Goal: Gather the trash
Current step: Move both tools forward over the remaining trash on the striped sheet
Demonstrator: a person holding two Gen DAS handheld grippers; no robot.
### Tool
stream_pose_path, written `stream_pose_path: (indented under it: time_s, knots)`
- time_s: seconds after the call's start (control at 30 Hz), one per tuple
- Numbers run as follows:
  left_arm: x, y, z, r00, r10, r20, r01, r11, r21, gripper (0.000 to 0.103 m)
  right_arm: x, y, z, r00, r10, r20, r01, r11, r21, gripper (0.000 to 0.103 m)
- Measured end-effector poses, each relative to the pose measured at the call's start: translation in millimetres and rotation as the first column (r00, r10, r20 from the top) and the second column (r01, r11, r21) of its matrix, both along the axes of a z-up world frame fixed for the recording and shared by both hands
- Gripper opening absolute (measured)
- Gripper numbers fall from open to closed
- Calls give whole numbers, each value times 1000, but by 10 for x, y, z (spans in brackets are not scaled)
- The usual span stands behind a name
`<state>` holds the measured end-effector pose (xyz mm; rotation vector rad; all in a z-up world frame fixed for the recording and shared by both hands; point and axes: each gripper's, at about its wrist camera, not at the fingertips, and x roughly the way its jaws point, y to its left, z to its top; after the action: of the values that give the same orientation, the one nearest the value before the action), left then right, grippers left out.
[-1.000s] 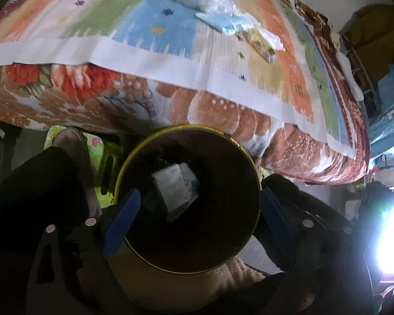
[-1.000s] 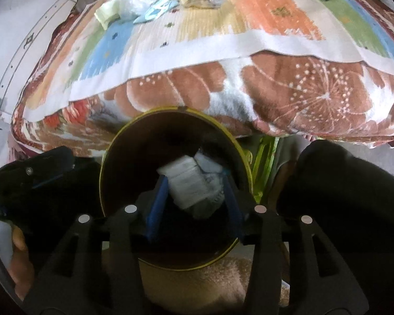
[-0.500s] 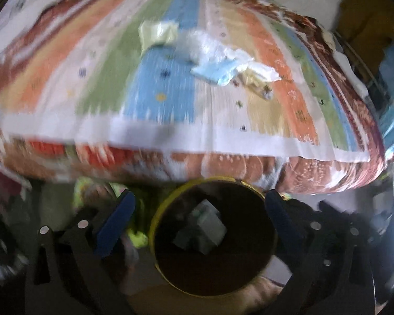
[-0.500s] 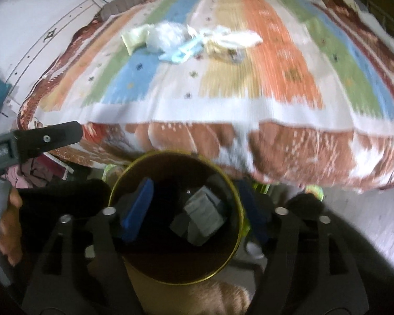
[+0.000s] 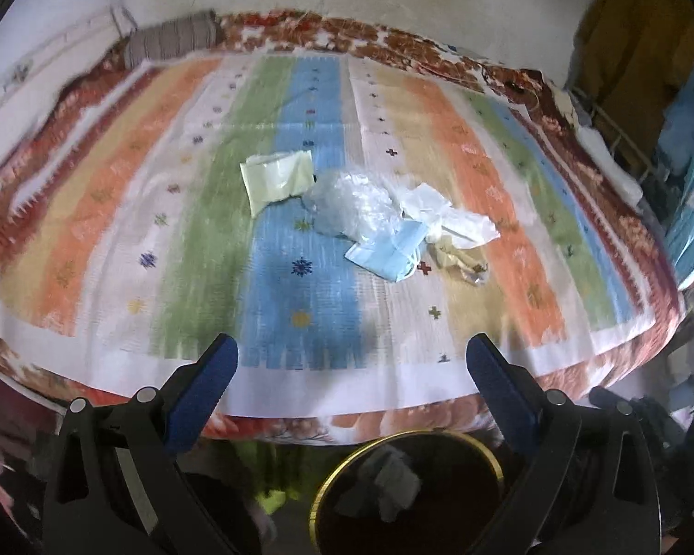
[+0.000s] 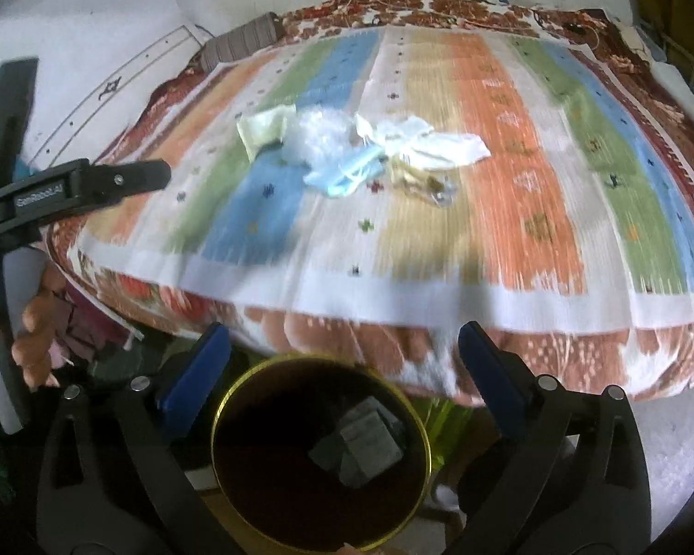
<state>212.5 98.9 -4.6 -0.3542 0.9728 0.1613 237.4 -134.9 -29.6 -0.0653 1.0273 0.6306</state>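
Both claws hang wide open and hold nothing: my left gripper (image 5: 351,365) frames the bed's lower edge in its view, and my right gripper (image 6: 342,356) does likewise in its own, with the left tool (image 6: 69,194) showing at the left edge of the right view. Between the blue pads (image 6: 194,365) at the bottom of each frame I see the yellow-rimmed bin (image 6: 321,453) with crumpled paper (image 6: 365,439) inside. Trash lies mid-frame on the striped blanket (image 5: 300,305): a pale green packet (image 5: 277,178), clear plastic (image 5: 351,206) touching it, a blue mask (image 5: 388,249), white tissue (image 5: 453,222) and a small yellowish wrapper (image 5: 458,261).
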Motion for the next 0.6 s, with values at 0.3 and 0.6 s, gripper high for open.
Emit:
stream_pose_path:
  time_s: [0.3, 0.6]
  knots:
    - [273, 178, -58, 998, -8, 58, 12, 998, -65, 97, 219, 242, 52, 999, 38, 29, -38, 999, 13, 94]
    - [561, 374, -186, 995, 1, 99, 11, 992, -128, 97, 545, 442, -61, 1000, -9, -2, 9, 998, 66, 94]
